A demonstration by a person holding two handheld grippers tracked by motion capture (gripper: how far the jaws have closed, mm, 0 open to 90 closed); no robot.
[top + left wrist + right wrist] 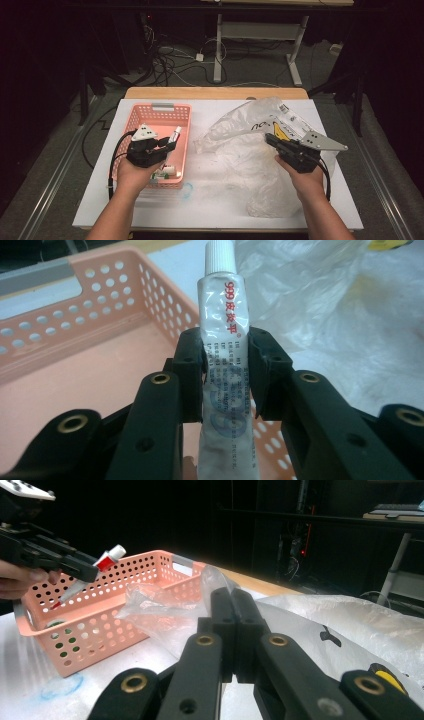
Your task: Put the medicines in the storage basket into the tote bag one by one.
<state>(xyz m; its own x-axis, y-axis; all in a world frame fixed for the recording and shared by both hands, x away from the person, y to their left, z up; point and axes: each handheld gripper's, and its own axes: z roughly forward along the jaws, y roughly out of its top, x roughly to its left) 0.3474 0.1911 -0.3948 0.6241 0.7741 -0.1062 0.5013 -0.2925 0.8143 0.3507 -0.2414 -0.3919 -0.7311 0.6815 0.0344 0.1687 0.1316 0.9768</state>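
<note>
Left gripper [226,360] has its jaws clamped across the middle of the tube [223,340], whose long axis runs straight out ahead between them, white cap leading and tail trailing back toward the hand, all of it hanging above the basket [75,355]. Beyond the cap and off to its right lies the bag [320,305], so the tube looks bound that way. Right gripper [232,630], jaws pressed together on a pinch of that plastic, holds it up.
</note>
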